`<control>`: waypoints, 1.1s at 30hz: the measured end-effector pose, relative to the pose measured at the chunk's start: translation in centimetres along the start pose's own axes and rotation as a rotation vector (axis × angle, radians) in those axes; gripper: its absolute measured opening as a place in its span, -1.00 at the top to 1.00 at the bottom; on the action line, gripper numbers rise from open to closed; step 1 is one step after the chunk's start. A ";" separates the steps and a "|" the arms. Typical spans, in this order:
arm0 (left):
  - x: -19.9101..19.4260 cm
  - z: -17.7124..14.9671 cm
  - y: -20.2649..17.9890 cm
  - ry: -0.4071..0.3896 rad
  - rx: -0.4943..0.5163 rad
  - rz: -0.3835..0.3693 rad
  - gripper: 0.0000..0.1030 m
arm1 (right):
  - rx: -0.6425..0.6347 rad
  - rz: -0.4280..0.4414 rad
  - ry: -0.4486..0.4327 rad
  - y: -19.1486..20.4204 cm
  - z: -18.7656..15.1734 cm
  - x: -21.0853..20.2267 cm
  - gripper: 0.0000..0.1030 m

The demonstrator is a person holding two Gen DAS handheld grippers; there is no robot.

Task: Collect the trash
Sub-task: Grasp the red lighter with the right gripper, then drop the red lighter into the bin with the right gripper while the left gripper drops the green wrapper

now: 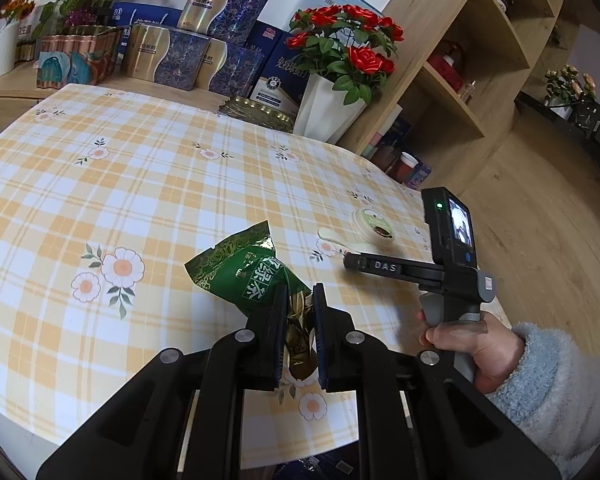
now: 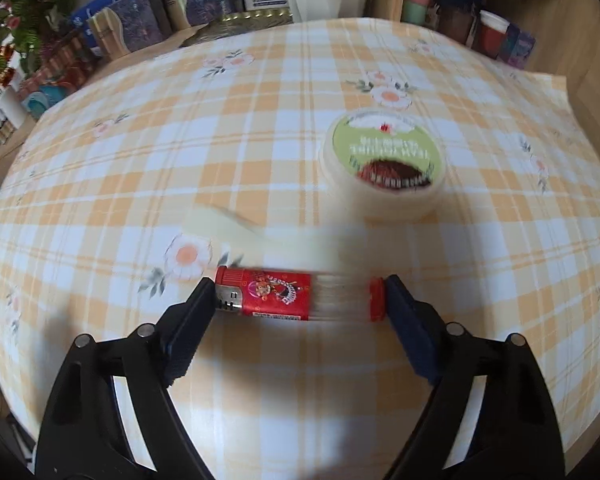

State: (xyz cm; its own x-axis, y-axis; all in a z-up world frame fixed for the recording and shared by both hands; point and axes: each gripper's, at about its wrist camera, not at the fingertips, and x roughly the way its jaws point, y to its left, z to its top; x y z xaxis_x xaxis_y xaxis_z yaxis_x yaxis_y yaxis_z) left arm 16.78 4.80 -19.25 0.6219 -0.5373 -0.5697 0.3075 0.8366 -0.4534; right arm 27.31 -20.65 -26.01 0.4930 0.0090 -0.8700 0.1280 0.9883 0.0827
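Observation:
My left gripper [image 1: 300, 300] is shut on a crumpled green and gold tea packet [image 1: 244, 268], held just above the checked tablecloth [image 1: 140, 184] near its front edge. My right gripper [image 2: 298, 300] is shut lengthwise on a red lighter with a clear body [image 2: 296, 296], one finger at each end, low over the cloth. A round cup with a green lid [image 2: 384, 164] stands beyond it, and a cream plastic spoon [image 2: 236, 228] lies between them. The cup [image 1: 374, 226] and spoon [image 1: 332, 236] also show in the left wrist view, beside the right gripper's body [image 1: 448, 240].
Gift boxes [image 1: 188, 52], a white vase of red roses [image 1: 332, 108] and a gold tray [image 1: 260, 112] line the table's far edge. A wooden shelf unit [image 1: 460, 60] stands at the right, with cups and books [image 2: 492, 32] low in it.

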 end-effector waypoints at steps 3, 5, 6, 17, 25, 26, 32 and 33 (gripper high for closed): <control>-0.4 -0.4 -0.3 0.002 -0.002 -0.012 0.76 | -0.010 0.056 0.011 -0.3 -1.5 -1.1 -0.62; -0.7 -0.8 -0.6 0.006 0.003 -0.020 0.76 | -0.004 0.099 0.015 -0.7 -2.9 -2.2 -0.62; -0.9 -1.0 -0.8 0.011 0.006 -0.022 0.76 | 0.001 0.114 0.013 -0.9 -3.6 -2.8 -0.62; -5.6 -4.5 -4.3 0.027 0.066 -0.043 0.76 | -0.013 0.197 -0.060 -2.5 -11.9 -10.7 -0.62; -8.7 -7.1 -5.7 0.035 0.079 -0.054 0.76 | -0.156 0.238 -0.048 -0.2 -18.9 -13.7 -0.62; -9.0 -7.3 -5.8 0.034 0.081 -0.055 0.76 | -0.185 0.241 -0.038 0.3 -19.7 -13.7 -0.62; -9.5 -8.0 -5.9 0.038 0.075 -0.063 0.76 | -0.300 0.252 0.004 3.2 -22.6 -12.8 -0.62; -9.5 -8.1 -5.9 0.037 0.074 -0.065 0.76 | -0.308 0.250 0.008 3.3 -22.8 -12.6 -0.62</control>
State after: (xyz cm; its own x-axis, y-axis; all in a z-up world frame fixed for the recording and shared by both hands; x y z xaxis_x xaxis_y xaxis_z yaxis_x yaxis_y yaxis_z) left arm 3.29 4.12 -16.73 0.5722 -0.5931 -0.5664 0.3997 0.8048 -0.4389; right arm 1.92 -13.99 -25.87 0.4690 0.2552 -0.8455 -0.2596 0.9549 0.1442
